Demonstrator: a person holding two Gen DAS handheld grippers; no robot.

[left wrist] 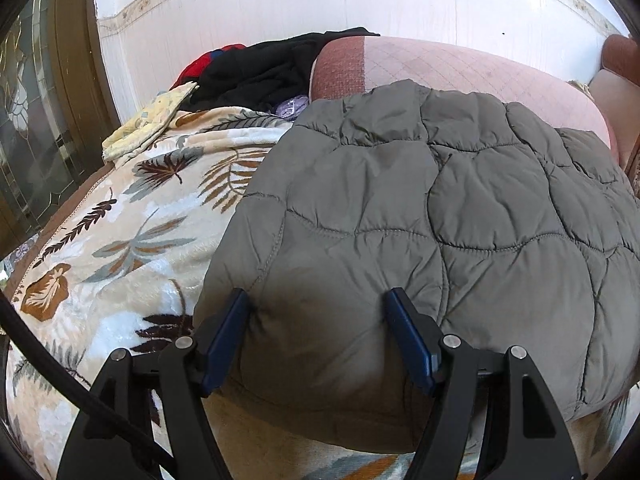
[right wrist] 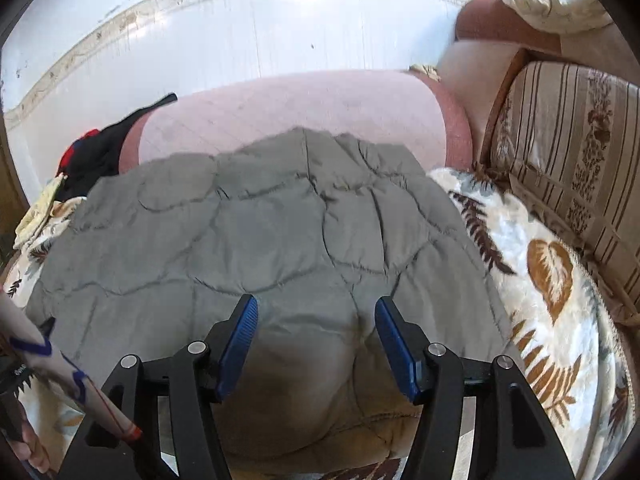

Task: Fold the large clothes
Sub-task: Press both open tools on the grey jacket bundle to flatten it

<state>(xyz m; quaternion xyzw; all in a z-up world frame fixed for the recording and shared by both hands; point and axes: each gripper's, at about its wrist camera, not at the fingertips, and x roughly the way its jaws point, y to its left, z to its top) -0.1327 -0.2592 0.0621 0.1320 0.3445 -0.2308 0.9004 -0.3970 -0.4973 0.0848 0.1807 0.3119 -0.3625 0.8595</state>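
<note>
A grey quilted jacket [left wrist: 420, 208] lies spread on a leaf-patterned blanket [left wrist: 132, 216]. It also shows in the right wrist view [right wrist: 260, 232]. My left gripper [left wrist: 318, 300] is open, its blue-padded fingers straddling the jacket's near edge, low over the fabric. My right gripper [right wrist: 316, 308] is open too, its fingers on either side of a bulge at the jacket's near edge. Neither gripper pinches fabric.
Black and red clothes [left wrist: 260, 68] and a yellow cloth [left wrist: 148, 120] lie at the back left. A pink cushion [left wrist: 460, 68] stands behind the jacket. A striped sofa back [right wrist: 568, 160] is at the right. A person's sleeve [right wrist: 48, 372] shows at lower left.
</note>
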